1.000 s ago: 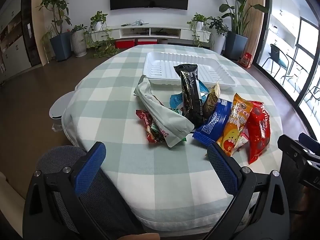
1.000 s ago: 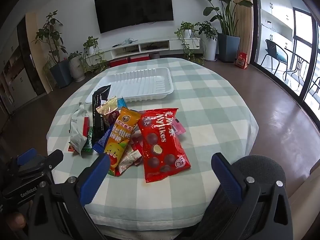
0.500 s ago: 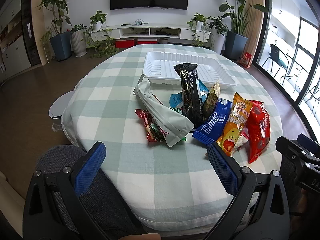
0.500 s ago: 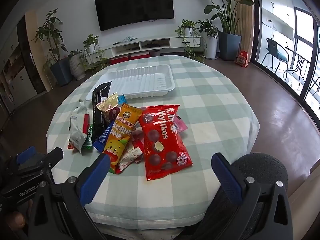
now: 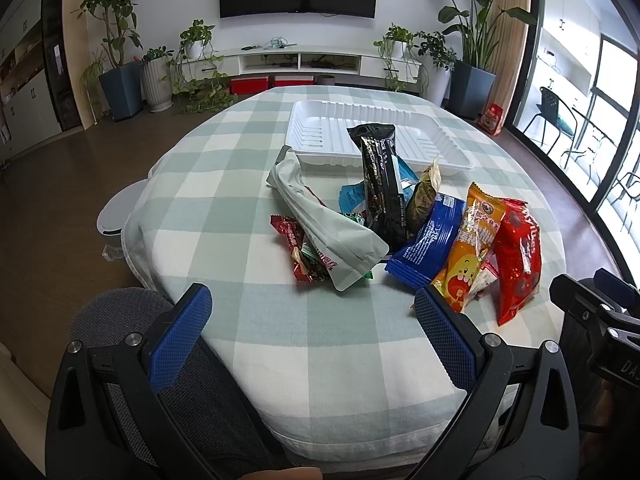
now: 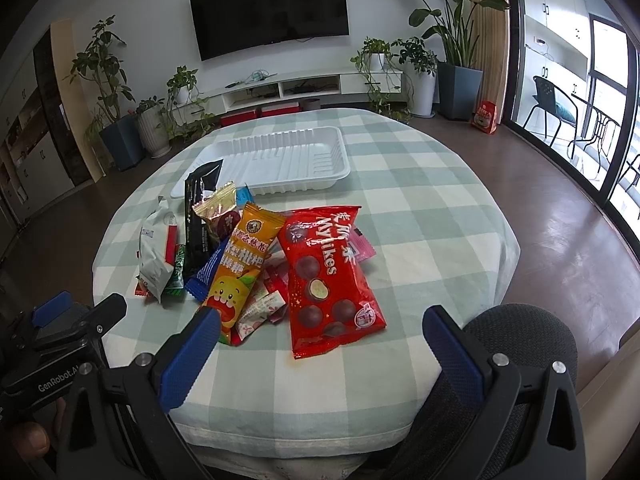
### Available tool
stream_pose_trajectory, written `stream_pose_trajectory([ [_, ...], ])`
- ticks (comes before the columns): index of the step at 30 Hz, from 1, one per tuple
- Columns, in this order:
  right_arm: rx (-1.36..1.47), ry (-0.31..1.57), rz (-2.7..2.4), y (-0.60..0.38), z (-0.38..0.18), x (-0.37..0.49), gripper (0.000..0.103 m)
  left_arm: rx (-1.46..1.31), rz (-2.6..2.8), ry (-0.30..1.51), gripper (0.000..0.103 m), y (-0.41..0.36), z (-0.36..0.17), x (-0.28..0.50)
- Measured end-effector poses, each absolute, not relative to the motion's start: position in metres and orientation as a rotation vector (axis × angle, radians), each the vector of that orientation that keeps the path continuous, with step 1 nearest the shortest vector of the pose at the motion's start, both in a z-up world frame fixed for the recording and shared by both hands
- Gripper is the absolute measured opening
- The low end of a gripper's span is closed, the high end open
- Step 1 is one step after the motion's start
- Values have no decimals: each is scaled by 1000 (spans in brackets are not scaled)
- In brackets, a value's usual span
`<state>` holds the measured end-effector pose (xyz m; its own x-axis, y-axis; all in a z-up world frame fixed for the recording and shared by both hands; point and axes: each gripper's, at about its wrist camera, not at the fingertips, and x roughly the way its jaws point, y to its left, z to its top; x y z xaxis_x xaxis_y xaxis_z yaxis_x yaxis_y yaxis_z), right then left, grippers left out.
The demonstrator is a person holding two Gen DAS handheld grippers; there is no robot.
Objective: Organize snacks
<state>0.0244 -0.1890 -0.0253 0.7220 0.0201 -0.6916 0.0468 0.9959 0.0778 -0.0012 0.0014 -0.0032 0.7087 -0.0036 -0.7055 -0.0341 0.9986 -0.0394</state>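
Observation:
A pile of snack packets lies mid-table: a white pouch [image 5: 325, 224], a long black packet [image 5: 380, 184], a blue bar [image 5: 428, 240], an orange packet [image 5: 468, 252] and a red Mylikes bag [image 6: 328, 276]. Behind the pile rests an empty white tray [image 5: 320, 136], also seen in the right wrist view, tray [image 6: 288, 160]. My left gripper [image 5: 316, 326] hovers open over the near table edge, short of the pouch. My right gripper [image 6: 320, 346] is open too, just short of the red bag's near end. Nothing is between either pair of fingers.
The round table carries a green-and-white checked cloth [image 5: 224, 184]. A grey chair back [image 5: 120, 312] stands by the near edge, and another chair back [image 6: 528, 336] shows at the right. A TV, a low shelf and potted plants line the far wall.
Both grippers have moved slightly forward toward the snack pile, and the right one a bit closer to the red bag. The packets and tray have not moved.

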Motion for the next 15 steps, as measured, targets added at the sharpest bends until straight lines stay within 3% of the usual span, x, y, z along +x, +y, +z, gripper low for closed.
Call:
stream_pose_trajectory([
  [15,92,769,-16,-189,-27,24,103,-50,16,785,103,0,-6,0],
])
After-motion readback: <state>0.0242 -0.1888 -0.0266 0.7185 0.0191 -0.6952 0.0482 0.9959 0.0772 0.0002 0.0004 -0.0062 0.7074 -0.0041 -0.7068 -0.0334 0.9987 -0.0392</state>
